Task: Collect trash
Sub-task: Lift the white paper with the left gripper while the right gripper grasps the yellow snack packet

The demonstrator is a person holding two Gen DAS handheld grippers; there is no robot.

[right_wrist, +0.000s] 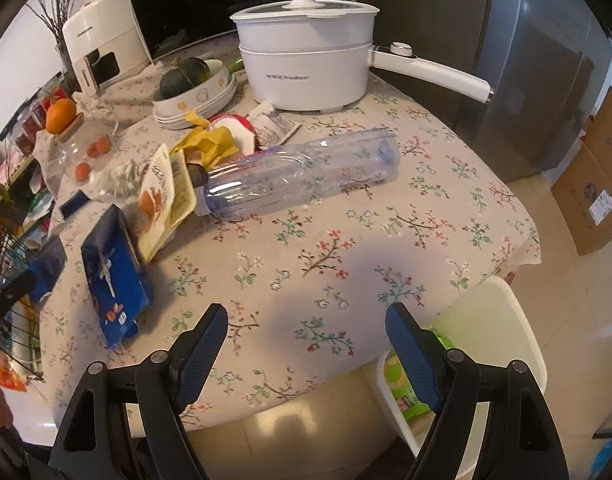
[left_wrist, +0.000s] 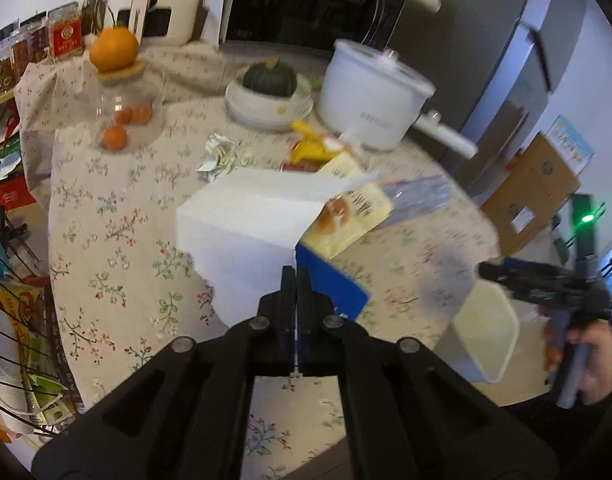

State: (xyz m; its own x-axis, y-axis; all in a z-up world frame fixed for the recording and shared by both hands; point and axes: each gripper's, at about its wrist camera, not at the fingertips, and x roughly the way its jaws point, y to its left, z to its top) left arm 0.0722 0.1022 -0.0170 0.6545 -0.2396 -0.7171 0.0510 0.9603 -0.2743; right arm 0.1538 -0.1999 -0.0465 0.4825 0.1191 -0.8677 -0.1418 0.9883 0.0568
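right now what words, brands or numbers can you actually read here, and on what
No text here reads with certainty.
White electric pot: a grey brand line on its front, too small and blurred.
White appliance: small wordmarks on its face and its side panel, unreadable.
Blue packet: print too small.
Yellow snack wrapper: barcode and small print, unreadable.
Cardboard boxes: labels too small.
Red jar labels: blurred.

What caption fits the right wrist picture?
Open right gripper hovering over floral table, plastic bottle ahead.
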